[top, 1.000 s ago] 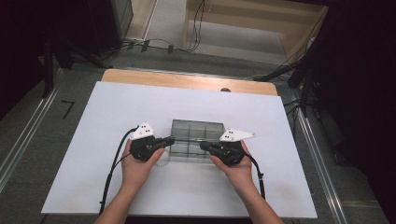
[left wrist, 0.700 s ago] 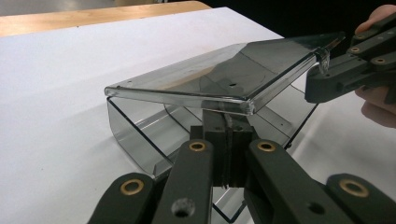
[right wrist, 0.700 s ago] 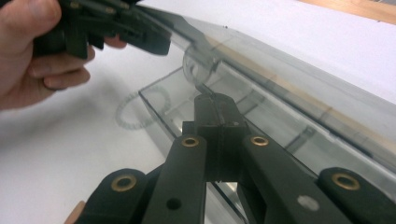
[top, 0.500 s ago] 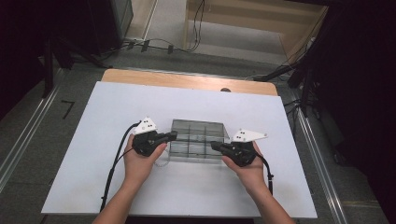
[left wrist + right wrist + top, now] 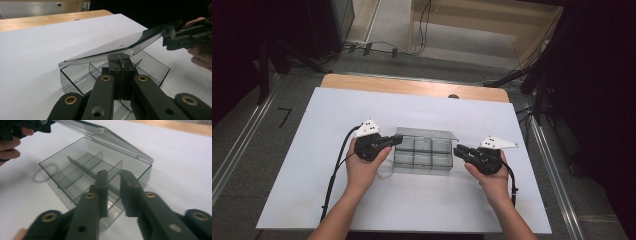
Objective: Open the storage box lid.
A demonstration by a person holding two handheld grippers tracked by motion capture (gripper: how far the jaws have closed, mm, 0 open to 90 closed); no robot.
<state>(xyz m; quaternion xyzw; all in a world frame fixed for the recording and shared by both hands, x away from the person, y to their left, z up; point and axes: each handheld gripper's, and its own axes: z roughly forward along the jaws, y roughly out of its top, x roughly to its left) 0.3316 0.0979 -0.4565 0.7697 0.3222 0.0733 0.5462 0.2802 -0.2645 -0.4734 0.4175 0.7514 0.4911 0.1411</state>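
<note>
A wooden table [image 5: 412, 86] carries a white sheet [image 5: 302, 165] that covers nearly all of its top, leaving a bare strip of light wood along the far edge. Near the middle of the sheet sits a clear plastic compartment box [image 5: 422, 157], its base flat on the white surface and its hinged lid [image 5: 424, 134] raised. A small clear ring [image 5: 41, 175] lies on the sheet, touching the box's left side.

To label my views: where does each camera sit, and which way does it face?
High view: above the table, near side, facing forward and down; forearms show.
Left gripper view: on the left gripper, facing the clear box; own jaws.
Right gripper view: on the right gripper, facing the box; own jaws.
All share the box.
</note>
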